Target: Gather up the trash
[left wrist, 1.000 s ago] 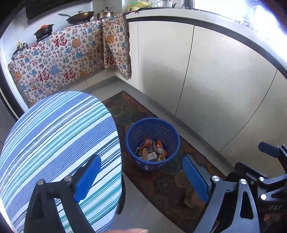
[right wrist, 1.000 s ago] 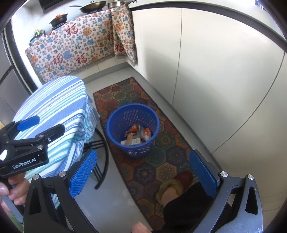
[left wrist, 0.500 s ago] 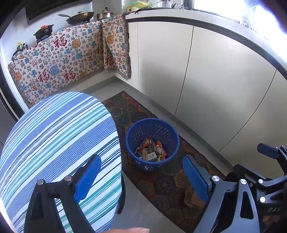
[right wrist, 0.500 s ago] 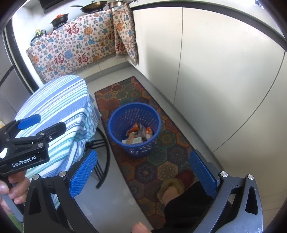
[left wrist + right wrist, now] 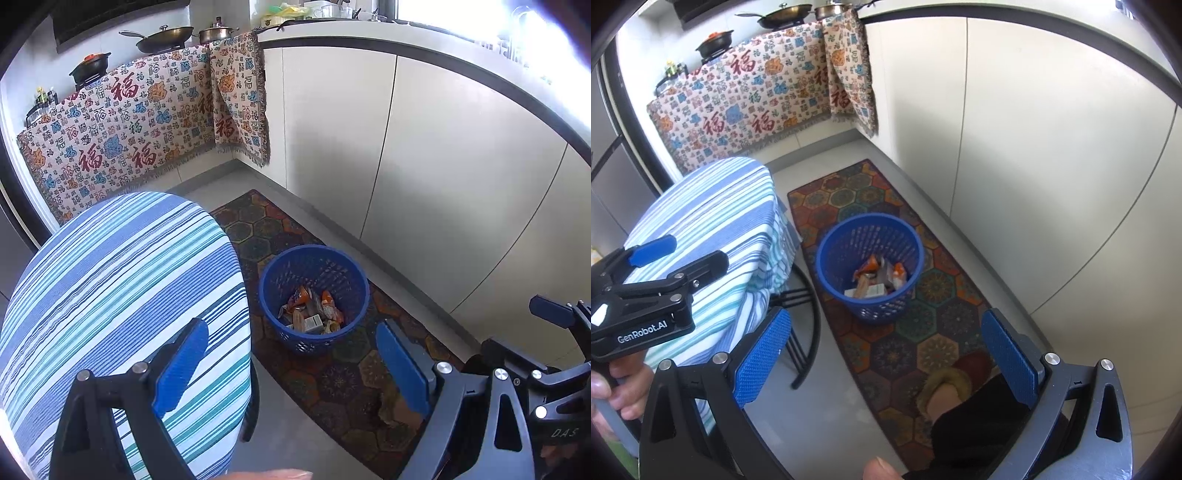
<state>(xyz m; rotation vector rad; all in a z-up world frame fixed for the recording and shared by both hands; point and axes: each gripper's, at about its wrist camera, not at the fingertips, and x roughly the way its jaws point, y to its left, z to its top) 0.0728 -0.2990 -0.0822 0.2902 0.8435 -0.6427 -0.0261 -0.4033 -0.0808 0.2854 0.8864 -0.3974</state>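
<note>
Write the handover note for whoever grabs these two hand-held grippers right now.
Left hand-held gripper: open, holding nothing, above the striped table's edge.
Right hand-held gripper: open, holding nothing, above the rug.
Blue basket stands on the rug beside the table, below the cabinets. Trash, wrappers and small cartons, lies in its bottom.
Done: that trash is in the basket.
Left: no loose trash shows on the tabletop, rug or floor in either view; check outside the frames before stopping.
</note>
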